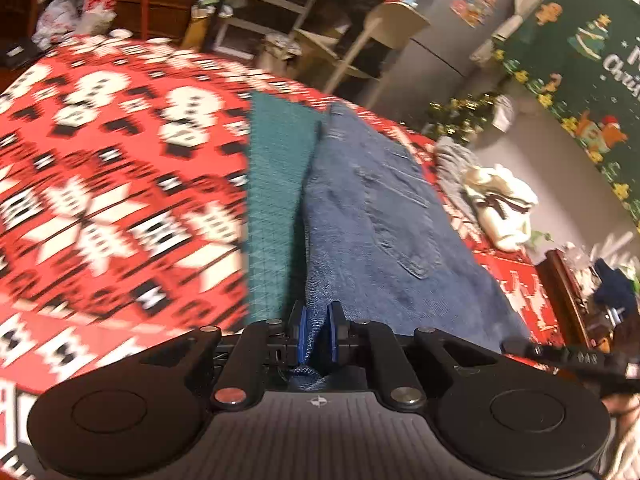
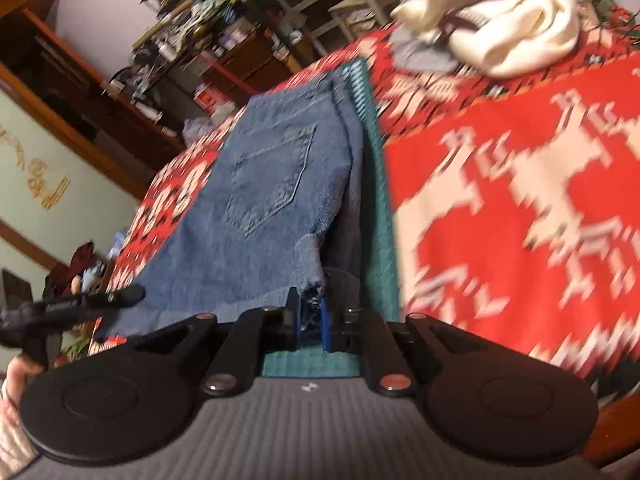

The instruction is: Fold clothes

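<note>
Between my left gripper's (image 1: 316, 334) blue pads a fold of the jeans (image 1: 380, 216) is pinched tight, and the denim runs away from the fingers toward the far edge of the red patterned blanket (image 1: 100, 184), back pocket facing up. My right gripper (image 2: 310, 322) is clenched on a frayed near corner of the same jeans (image 2: 260, 184), which stretch out ahead and slightly left of it. Beneath the denim, on its inner side in both views, lies a teal mat (image 1: 276, 184) that shows as a long strip; how far it extends under the jeans I cannot tell. Far to the right in the left view a heap of white clothes (image 1: 500, 204) sits at the blanket's edge, well apart from the jeans. Both views are smeared by blur, so the blanket's pattern is hard to read. Shelves in the background are too cluttered to make out.
</note>
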Demonstrator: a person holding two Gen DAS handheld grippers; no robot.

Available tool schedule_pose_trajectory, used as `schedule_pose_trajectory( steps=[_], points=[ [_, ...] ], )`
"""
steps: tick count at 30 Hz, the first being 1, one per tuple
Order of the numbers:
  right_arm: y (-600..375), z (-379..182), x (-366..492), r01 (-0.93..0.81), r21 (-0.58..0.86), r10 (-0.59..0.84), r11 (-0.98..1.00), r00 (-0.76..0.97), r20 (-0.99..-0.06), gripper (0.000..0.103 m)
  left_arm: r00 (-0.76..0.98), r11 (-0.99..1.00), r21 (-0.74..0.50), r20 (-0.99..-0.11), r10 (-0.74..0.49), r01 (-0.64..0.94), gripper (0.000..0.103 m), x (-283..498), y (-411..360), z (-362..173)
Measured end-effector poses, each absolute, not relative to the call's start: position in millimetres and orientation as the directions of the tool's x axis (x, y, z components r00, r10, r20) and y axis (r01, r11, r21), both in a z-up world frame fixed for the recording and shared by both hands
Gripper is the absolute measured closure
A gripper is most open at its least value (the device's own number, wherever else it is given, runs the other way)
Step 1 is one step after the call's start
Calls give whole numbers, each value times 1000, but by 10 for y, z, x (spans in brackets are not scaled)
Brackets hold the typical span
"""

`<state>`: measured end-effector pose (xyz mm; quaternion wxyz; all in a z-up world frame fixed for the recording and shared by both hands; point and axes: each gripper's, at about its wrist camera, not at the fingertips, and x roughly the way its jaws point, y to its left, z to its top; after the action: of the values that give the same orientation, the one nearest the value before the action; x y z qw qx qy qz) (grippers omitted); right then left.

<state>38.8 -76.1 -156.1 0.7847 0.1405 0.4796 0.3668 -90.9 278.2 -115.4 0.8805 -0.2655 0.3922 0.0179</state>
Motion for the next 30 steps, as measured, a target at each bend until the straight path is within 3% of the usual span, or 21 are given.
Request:
schedule_pose_trajectory(
  steps=[4, 7, 9, 11, 13, 23, 27, 30],
  points=[
    [-735, -1565, 186, -458, 564, 711, 688, 266, -651, 93, 692, 835, -479, -700, -177, -272, 93, -1102, 2885, -1241],
    [-801, -1581, 146, -444, 585, 723, 679, 266, -637, 91, 708, 806, -518, -682, -186, -287, 87, -1199, 2942, -1262],
    [-886, -1565, 162, -425, 610, 737, 669, 273, -618, 87, 718, 785, -543, -669, -191, -297, 82, -1264, 2981, -1275],
    [-941, -1514, 189, -419, 623, 747, 661, 287, -600, 84, 730, 765, -568, -655, -197, -304, 66, -1330, 3019, -1278],
    [-1010, -1453, 219, -413, 632, 753, 656, 306, -582, 77, 736, 752, -583, -647, -200, -308, 63, -1392, 3050, -1253],
    [-1111, -1419, 300, -384, 659, 762, 647, 329, -557, 72, 706, 723, -585, -681, -193, -367, 63, -1676, 3171, -1345],
    [-1118, -1467, 299, -370, 663, 759, 651, 326, -564, 72, 679, 741, -543, -716, -163, -395, 66, -1762, 3194, -1422],
    [-1105, -1476, 305, -369, 664, 760, 650, 326, -562, 72, 668, 758, -524, -727, -160, -388, 74, -1782, 3177, -1461]
  ],
)
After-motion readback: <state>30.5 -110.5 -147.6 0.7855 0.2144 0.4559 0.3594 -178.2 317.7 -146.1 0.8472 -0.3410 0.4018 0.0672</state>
